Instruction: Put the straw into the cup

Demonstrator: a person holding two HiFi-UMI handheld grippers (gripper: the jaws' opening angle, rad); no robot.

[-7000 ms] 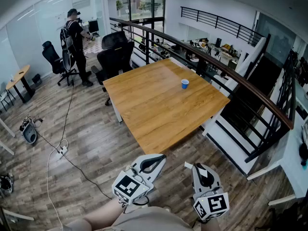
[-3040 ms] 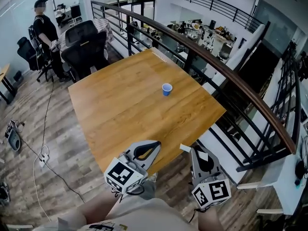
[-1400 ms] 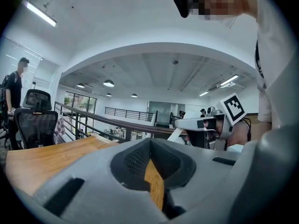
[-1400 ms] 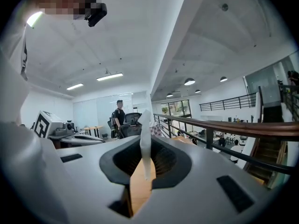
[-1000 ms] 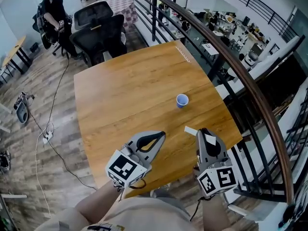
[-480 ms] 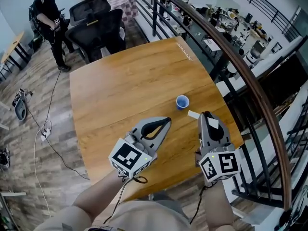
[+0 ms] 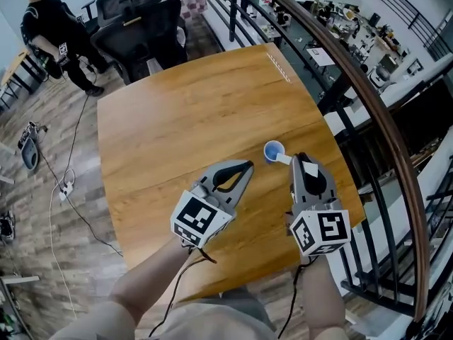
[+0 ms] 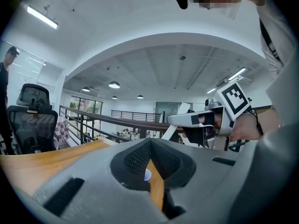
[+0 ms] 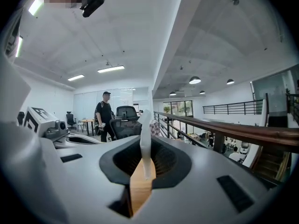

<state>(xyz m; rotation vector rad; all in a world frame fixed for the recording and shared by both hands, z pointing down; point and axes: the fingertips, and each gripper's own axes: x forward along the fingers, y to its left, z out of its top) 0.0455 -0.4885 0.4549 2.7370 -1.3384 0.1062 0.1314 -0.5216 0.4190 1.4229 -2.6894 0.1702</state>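
Two tools are hovering over the bench [image 7: 177,105]: the left tool [image 7: 245,166], jaws together and empty, is steadying nothing, so the blue cup [image 7: 272,150] is risking tipping if the straw [image 7: 283,159], clamped in the right tool [image 7: 303,161], catches its rim. Both are sitting closer to it than a moment ago.

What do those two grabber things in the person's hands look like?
The left gripper and right gripper are light grey wedges with black lining inside the jaws. Each has a white cube with black square markers and a thin black cable hanging off. No sleeves cover the forearms.
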